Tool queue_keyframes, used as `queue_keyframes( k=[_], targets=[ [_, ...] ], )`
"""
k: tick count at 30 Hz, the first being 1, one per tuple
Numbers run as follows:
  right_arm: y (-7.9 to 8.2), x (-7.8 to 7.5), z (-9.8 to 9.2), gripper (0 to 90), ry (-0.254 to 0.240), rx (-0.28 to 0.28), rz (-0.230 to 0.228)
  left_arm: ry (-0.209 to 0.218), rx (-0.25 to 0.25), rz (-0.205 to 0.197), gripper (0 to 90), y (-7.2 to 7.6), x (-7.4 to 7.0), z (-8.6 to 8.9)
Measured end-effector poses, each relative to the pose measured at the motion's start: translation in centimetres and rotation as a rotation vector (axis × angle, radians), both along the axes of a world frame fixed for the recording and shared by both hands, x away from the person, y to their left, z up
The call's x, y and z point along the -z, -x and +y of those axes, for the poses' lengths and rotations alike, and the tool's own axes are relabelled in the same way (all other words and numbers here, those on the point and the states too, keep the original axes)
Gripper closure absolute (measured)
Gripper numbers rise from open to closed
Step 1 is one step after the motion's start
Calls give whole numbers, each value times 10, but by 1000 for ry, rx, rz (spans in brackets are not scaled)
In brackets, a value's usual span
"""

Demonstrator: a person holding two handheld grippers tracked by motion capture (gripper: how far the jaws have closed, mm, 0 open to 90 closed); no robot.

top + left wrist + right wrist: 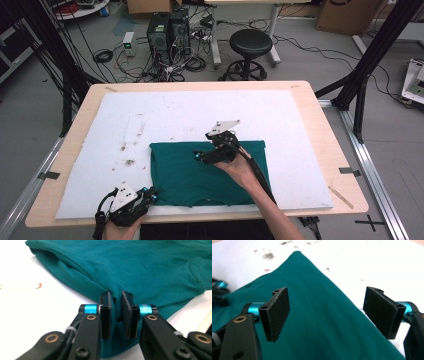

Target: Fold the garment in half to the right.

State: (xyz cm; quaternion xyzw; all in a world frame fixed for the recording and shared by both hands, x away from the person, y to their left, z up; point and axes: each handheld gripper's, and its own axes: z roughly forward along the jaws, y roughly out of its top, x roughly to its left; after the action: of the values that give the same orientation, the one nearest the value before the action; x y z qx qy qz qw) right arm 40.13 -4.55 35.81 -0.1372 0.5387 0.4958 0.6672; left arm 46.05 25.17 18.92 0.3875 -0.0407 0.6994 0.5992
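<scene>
Pinched between the left gripper (116,315) jaws is a bunched fold at the near corner of the teal shirt (140,267), about seven o'clock on the white mat (165,115). Jaws of the right gripper (332,312) stand spread wide with nothing between them, hovering over the middle of the cloth. By my reading the garment is already folded into a rectangle at about six o'clock on the mat, one corner is gripped, and the second grip and further folding are left
</scene>
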Motion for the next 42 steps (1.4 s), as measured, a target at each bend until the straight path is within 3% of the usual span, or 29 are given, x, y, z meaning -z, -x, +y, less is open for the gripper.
queue_keyframes(
  k=[10, 19, 24, 28, 31, 37, 42],
  targets=[
    [-4, -23, 61, 248, 97, 14, 37, -10, 14, 13, 815, 0, -2, 2],
    [-11, -36, 108, 249, 141, 90, 50, -11, 28, 42, 806, 2, -4, 3],
    [-14, -39, 131, 255, 173, 135, 36, -21, 21, 32, 803, 1, -4, 3],
    [-17, -44, 143, 270, 192, 135, 52, -17, 18, 27, 802, 1, -3, 3],
    [-22, -48, 147, 337, 202, 131, 69, -15, 12, 25, 805, 1, -3, 2],
    [-30, -53, 150, 348, 194, 134, 96, -14, 6, 21, 832, 1, -2, 1],
    [-33, -52, 155, 377, 203, 164, 81, -16, 14, 26, 832, 1, -3, 2]
  ],
)
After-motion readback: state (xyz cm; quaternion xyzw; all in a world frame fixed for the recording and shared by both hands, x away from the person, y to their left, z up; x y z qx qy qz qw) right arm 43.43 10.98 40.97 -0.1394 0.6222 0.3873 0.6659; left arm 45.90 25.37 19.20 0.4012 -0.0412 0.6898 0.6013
